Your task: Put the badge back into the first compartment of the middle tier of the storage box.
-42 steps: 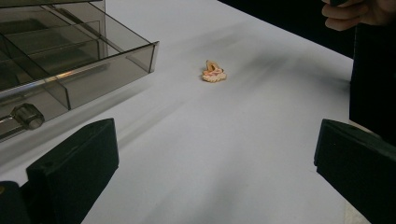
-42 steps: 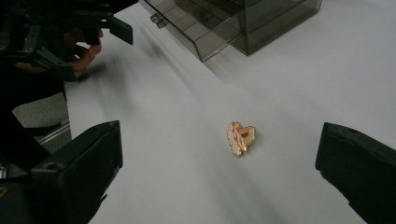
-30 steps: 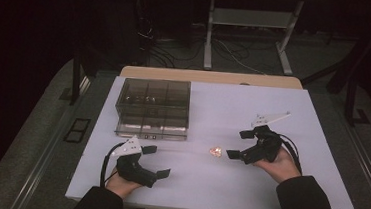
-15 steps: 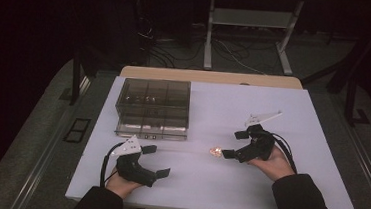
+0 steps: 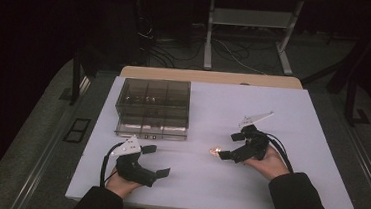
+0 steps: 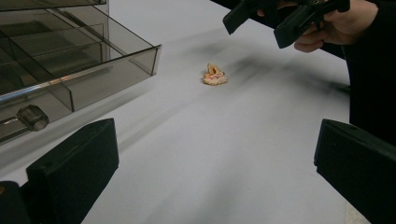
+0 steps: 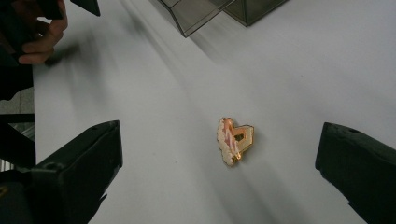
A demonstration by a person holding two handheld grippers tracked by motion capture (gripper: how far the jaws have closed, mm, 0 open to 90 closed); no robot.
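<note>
I hold my right gripper (image 5: 226,147) low over the table (image 5: 293,118) with its jaws spread wide on either side of the small orange hair clip (image 7: 235,140), which lies flat on the bare white surface near the middle, a little toward my near edge; I judge that spread is meant to take it in. My left gripper (image 5: 157,160) rests by the near-left edge, jaws also apart and empty. The smoky compartment box (image 5: 153,107) toward the far-left corner has a drawer pulled out toward me, yet nothing stands between my jaws and the clip.

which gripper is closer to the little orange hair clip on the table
Right. The right gripper sits just beside the hair clip, jaws open toward it. The left gripper rests farther off, near the table's front edge, below the smoky drawer box.
</note>
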